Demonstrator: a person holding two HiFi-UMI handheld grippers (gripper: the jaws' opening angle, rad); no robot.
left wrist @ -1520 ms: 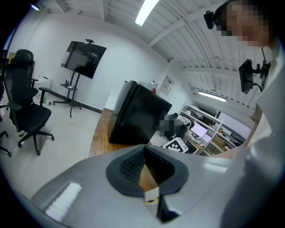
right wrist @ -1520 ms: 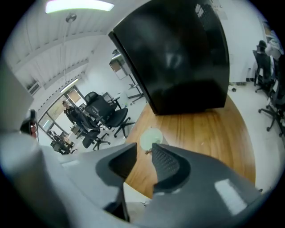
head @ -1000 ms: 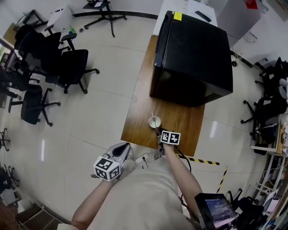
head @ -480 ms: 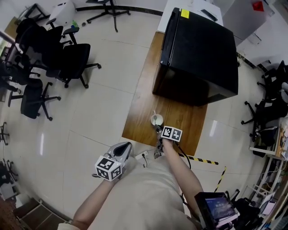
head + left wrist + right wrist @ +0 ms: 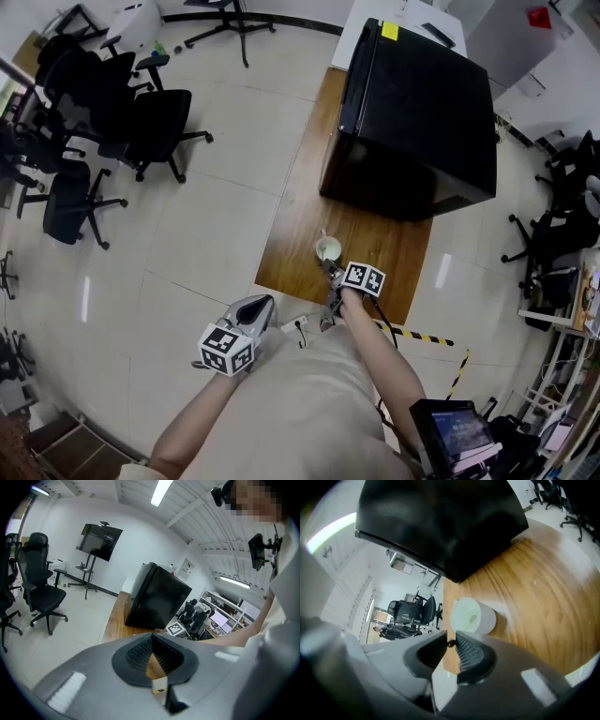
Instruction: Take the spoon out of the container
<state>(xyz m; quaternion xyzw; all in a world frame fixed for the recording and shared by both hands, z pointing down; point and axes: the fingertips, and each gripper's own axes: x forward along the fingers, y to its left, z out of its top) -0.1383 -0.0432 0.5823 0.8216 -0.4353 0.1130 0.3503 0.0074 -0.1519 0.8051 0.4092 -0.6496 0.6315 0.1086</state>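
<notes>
A white cup [image 5: 327, 249] stands near the front edge of the wooden table [image 5: 298, 211], with a pale spoon [image 5: 322, 235] leaning in it and its handle poking out at the far left. My right gripper [image 5: 332, 273] hovers just short of the cup on the near side. In the right gripper view the cup [image 5: 474, 615] fills the space just past my right gripper [image 5: 451, 644], whose jaws stand a narrow gap apart; the spoon's bowl [image 5: 472, 618] shows inside the cup. My left gripper [image 5: 251, 312] hangs off the table over the floor, shut and empty [image 5: 150, 641].
A big black cabinet [image 5: 412, 112] takes up the far half of the table. Office chairs [image 5: 141, 131] stand on the tiled floor at the left. A power strip [image 5: 295, 329] and striped tape [image 5: 422, 336] lie on the floor by the table's near edge.
My right gripper has edged slightly closer to the cup. The left gripper has held its place.
</notes>
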